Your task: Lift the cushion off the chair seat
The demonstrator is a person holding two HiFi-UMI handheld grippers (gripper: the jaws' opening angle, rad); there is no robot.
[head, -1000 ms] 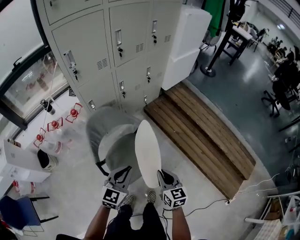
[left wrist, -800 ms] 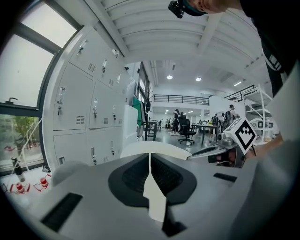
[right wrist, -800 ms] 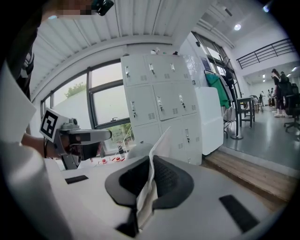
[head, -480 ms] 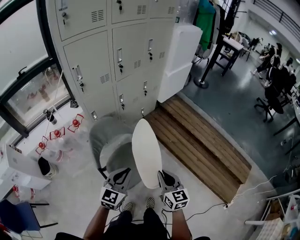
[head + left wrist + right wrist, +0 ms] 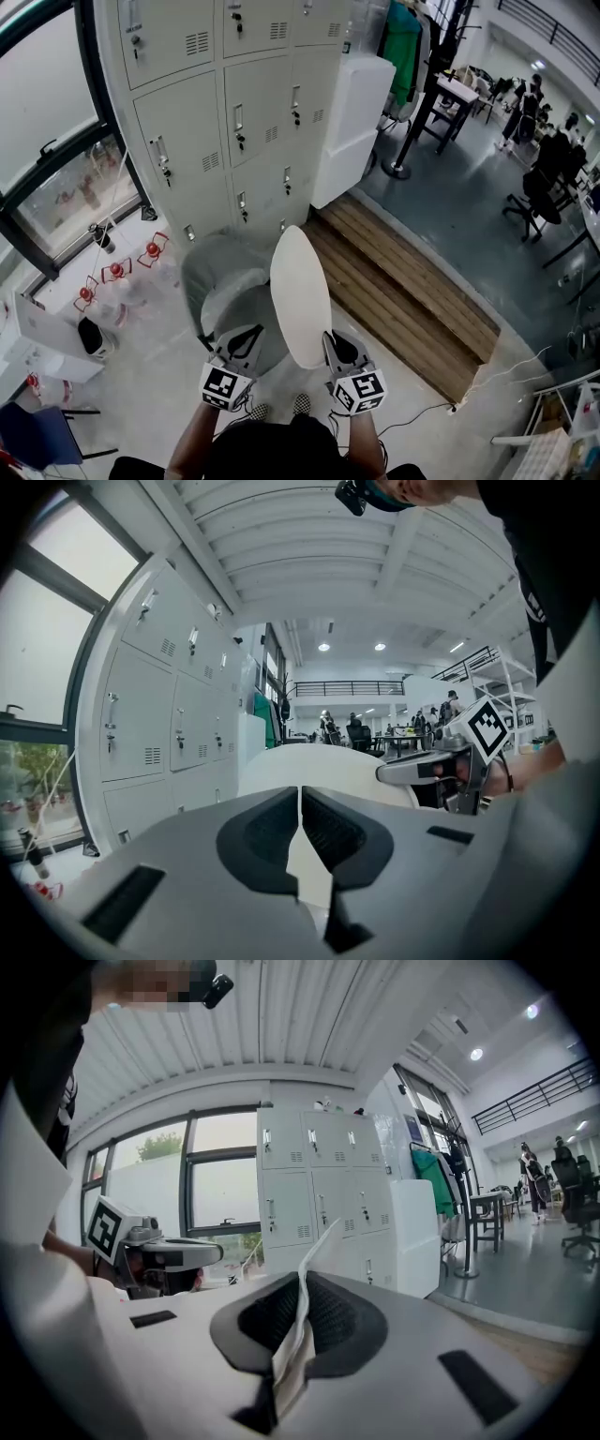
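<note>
The cushion (image 5: 300, 295) is a flat white oval, raised on edge and tilted, its thin near rim pinched between the right gripper's (image 5: 334, 343) jaws. The bare grey chair seat (image 5: 228, 292) lies below it, just ahead of the left gripper (image 5: 245, 337).

cushion (image 5: 298, 295): we see a smooth, matt white cover
lockers (image 5: 225, 122): we see painted metal, faint sheen
platform (image 5: 403, 291): we see bare wooden slats

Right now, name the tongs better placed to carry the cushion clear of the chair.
Right. The right tongs are clamped on the edge of the cushion; the left tongs sit closed beside it, apparently empty.
</note>
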